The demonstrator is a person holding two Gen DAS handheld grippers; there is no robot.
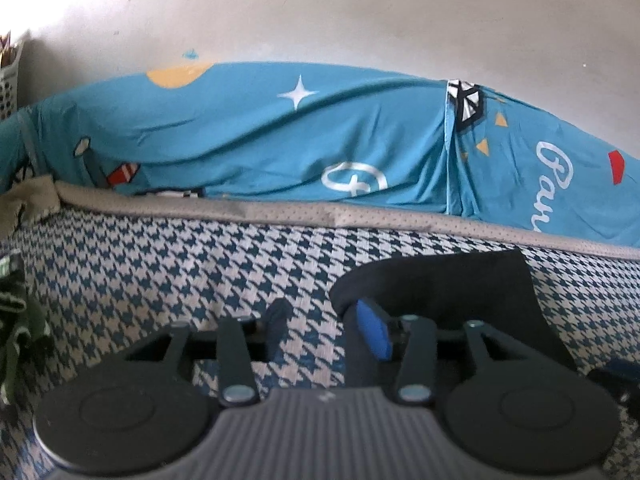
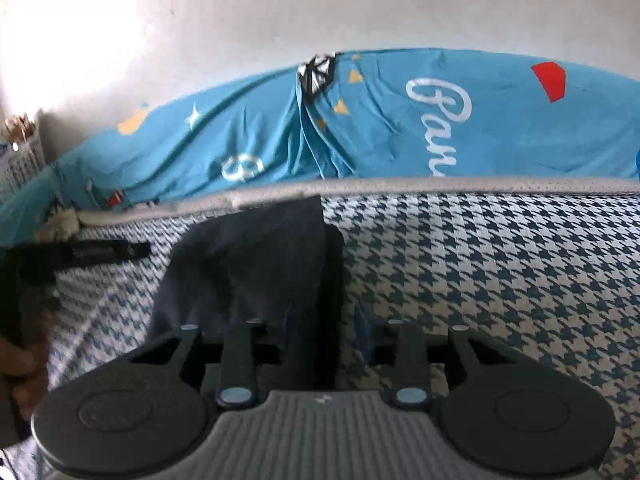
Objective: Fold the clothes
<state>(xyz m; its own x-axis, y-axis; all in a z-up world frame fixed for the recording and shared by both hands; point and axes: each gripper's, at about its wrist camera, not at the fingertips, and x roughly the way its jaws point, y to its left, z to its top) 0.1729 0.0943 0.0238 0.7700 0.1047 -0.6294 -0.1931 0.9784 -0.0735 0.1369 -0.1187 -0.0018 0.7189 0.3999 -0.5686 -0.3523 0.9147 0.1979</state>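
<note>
A dark navy garment [image 1: 448, 284] lies on the houndstooth mattress [image 1: 160, 264]. In the left wrist view my left gripper [image 1: 326, 322] is open, its blue right fingertip [image 1: 374, 330] at the garment's left edge and its left fingertip [image 1: 278, 314] on bare mattress. In the right wrist view the same garment [image 2: 256, 248] lies folded in front. My right gripper [image 2: 326, 320] is open, its jaws astride the garment's right edge. The other gripper [image 2: 80, 254] shows at the far left.
A teal patterned sheet [image 1: 280, 140] is heaped along the wall behind the mattress's grey piping [image 1: 360, 220]. Green clothing [image 1: 16, 320] lies at the left edge. A white basket [image 1: 8, 80] stands in the far left corner.
</note>
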